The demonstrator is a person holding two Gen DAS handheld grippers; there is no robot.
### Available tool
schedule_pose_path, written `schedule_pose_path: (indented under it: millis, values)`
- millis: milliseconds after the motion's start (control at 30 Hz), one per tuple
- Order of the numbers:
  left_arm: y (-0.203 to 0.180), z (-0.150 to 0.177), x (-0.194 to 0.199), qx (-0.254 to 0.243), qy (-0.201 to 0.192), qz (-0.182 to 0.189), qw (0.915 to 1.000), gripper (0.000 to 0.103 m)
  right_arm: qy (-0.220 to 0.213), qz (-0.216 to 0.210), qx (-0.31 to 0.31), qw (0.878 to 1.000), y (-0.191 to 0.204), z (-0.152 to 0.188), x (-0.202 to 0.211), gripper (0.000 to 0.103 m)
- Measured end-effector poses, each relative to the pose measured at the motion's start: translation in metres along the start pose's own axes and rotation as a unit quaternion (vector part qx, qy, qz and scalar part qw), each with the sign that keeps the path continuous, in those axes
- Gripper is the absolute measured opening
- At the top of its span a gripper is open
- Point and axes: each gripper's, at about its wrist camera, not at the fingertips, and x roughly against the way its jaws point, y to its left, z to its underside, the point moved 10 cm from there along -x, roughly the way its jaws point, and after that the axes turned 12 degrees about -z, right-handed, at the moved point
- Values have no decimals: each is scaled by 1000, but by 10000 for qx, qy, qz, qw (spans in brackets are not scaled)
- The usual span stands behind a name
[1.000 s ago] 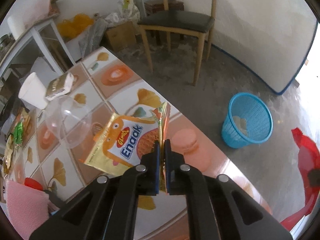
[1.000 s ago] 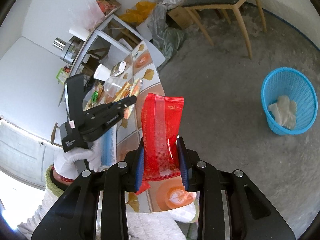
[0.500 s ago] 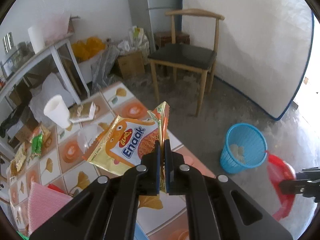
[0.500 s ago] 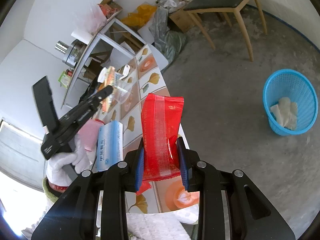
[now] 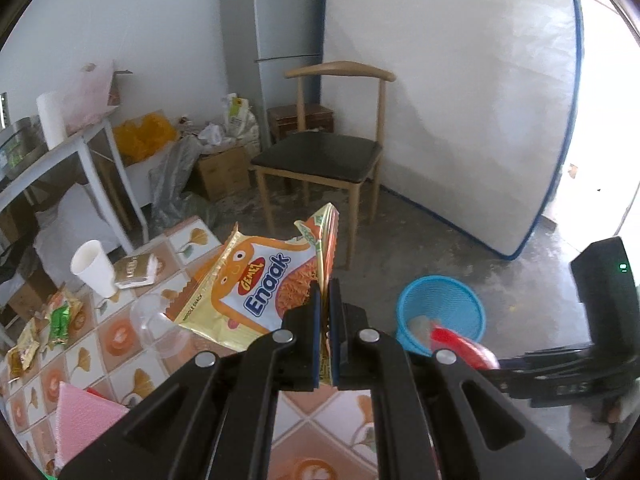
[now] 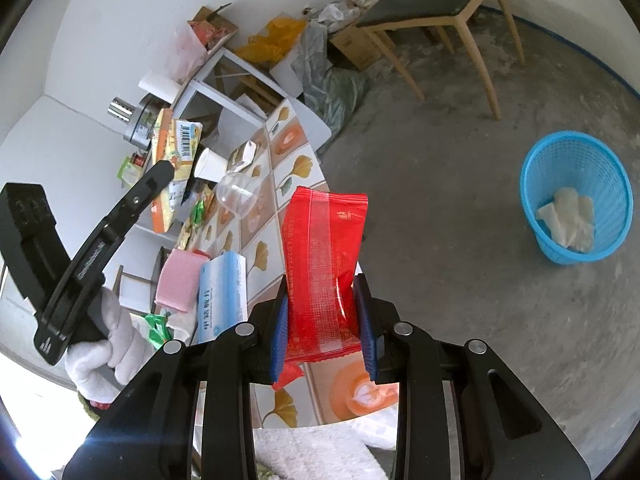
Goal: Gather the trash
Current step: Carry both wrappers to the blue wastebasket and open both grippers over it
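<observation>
The left gripper pinches a noodle packet by its edge and the right gripper clamps a red wrapper, both held clear of the table for carrying to the blue basket on the floor ahead, to the right.

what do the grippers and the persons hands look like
Both the left gripper and the right gripper are matte black plastic with silver screws and blue pads inside the fingers. A white glove covers the left hand, and a small green light glows on the right gripper's body.
</observation>
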Motion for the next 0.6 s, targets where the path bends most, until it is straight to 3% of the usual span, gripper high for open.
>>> schedule_pose_path:
  millis: [233,367,467,600]
  values:
    - [-20,0,1,133,94,450,9989,3,-157,18,-170,9997,-13,-3,11,28]
    - [-35,4,-9,315,359,846,9953,3,-353,36,-374,9987,-28,-7,24,28]
    - [-45,10,-22,595,704,1265,9877,3,-583,74,-603,9964,-43,-11,36,28]
    - [-71,20,-52,990,1382,1937,9662,3,-905,133,-993,9908,-72,-18,54,28]
